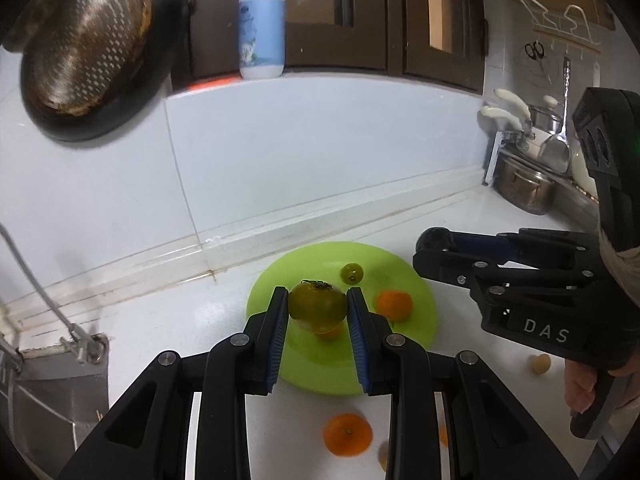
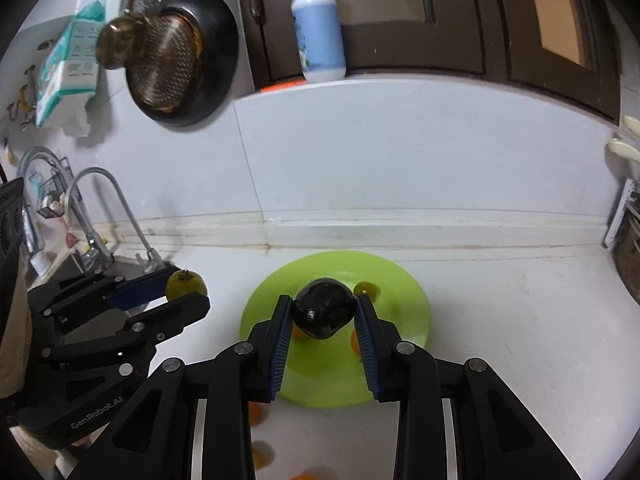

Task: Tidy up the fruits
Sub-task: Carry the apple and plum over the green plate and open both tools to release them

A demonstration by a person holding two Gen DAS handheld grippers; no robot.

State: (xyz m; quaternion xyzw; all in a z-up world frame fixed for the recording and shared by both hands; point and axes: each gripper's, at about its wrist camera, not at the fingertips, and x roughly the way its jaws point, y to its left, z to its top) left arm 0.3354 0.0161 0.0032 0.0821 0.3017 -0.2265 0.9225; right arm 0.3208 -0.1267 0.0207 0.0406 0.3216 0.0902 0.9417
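Note:
My left gripper [image 1: 317, 294] is shut on a green tomato [image 1: 318, 308], held above a lime-green plate [image 1: 312, 376]. On the plate lie a small green fruit [image 1: 351, 273] and an orange [image 1: 394, 305]; a second orange [image 1: 330, 333] peeks out under the tomato. My right gripper [image 2: 323, 300] is shut on a glossy black fruit [image 2: 324, 314] over the same plate [image 2: 400, 280]. The left gripper [image 2: 188, 286] with its tomato [image 2: 186, 283] shows at the left of the right wrist view. From the left wrist view, the right gripper [image 1: 424, 250] hides its fruit.
An orange [image 1: 347, 434] and a small yellowish fruit [image 1: 540, 363] lie on the white counter near the plate. A pan [image 1: 88, 56] hangs on the tiled wall and a soap bottle [image 1: 262, 28] stands on the ledge. Pots [image 1: 524, 188] sit at the right, a faucet [image 2: 96, 216] and sink at the left.

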